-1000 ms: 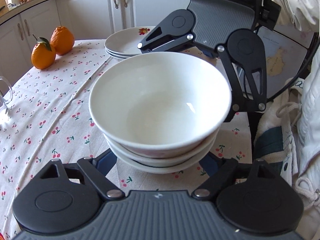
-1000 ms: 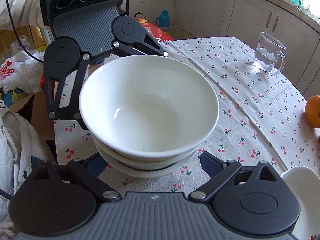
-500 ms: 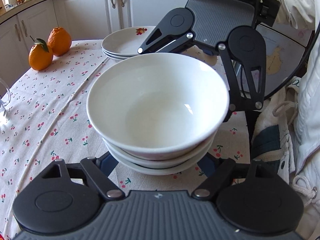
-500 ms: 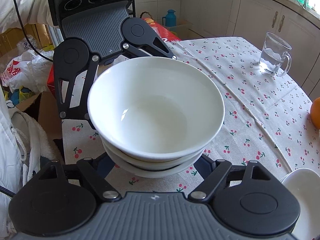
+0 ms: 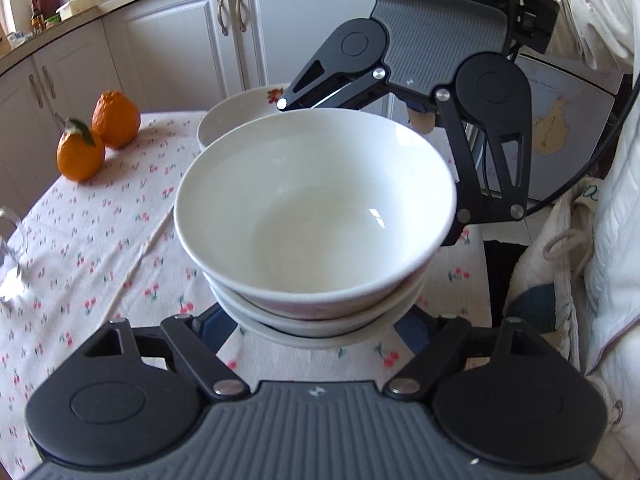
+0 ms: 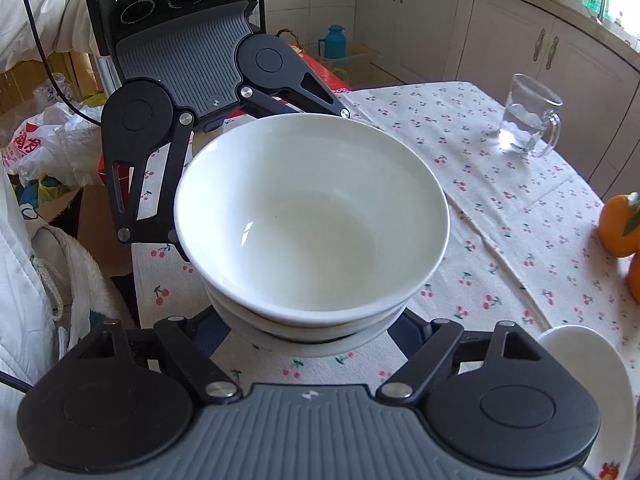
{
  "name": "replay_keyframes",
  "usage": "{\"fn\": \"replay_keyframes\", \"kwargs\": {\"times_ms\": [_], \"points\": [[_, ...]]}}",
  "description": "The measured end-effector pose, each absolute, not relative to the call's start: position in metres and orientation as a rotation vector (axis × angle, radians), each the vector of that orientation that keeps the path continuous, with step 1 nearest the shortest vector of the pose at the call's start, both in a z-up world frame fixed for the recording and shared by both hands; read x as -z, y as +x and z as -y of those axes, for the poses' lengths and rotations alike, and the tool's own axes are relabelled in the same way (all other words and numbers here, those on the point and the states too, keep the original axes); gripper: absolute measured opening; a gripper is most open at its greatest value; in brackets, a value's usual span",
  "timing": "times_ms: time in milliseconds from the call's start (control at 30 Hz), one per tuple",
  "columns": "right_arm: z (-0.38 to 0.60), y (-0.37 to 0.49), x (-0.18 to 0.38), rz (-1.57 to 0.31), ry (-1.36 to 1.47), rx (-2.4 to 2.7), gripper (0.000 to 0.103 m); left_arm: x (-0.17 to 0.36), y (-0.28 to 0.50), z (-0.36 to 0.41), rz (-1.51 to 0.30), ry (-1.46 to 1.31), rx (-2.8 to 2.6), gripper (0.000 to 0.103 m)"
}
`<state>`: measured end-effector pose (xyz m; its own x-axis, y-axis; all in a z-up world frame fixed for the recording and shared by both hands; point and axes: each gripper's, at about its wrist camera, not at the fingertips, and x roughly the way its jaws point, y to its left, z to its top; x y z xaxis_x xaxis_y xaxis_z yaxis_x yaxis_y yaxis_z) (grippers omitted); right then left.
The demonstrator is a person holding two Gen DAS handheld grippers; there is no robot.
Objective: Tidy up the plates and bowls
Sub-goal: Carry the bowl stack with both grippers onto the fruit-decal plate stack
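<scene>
Bowls first: in the left wrist view the stack of bowls (image 5: pixel 316 216) fills the middle of the frame, three white ones nested. I can't tell if the bottom one is touching the counter (image 5: pixel 100 260) with its cherry-print cloth.

Going left to right in that view: a glass mug (image 5: pixel 8 256) is cut off at the far left edge, two oranges (image 5: pixel 80 154) sit upper left, and the plates (image 5: pixel 240 116) are piled just behind the bowls, top one with a little flower print. The left tool (image 5: pixel 316 334) is at the bottom centre, spread wide, with a finger on each side of the lowest bowl. The tips are tucked under the rims, so no idea how hard they press. The right tool (image 5: pixel 372 160) comes in from the upper right, also spread wide around the far side of the stack.

The right wrist view has the mirror setup: left tool (image 6: pixel 260 176) upper left, bowls centre, right tool (image 6: pixel 316 336) bottom centre, fingers apart and flanking the stack. Mug upper right, oranges at the right edge, plate rim lower right.
</scene>
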<state>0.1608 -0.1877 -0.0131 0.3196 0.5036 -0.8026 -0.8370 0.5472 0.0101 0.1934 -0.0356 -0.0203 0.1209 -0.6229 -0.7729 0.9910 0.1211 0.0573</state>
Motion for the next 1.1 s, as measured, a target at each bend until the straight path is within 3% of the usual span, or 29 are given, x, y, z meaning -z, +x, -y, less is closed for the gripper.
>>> {"fn": "replay_keyframes", "kwargs": {"times_ms": [433, 1100], "points": [[0.285, 0.168, -0.02, -0.818, -0.502, -0.743, 0.087, 0.001, 0.23, 0.137, -0.517, 0.733, 1.403, 0.084], [0.363, 0.204, 0.017, -0.892, -0.394, -0.65, 0.087, 0.032, 0.269, 0.208, -0.57, 0.744, 1.473, 0.084]]}}
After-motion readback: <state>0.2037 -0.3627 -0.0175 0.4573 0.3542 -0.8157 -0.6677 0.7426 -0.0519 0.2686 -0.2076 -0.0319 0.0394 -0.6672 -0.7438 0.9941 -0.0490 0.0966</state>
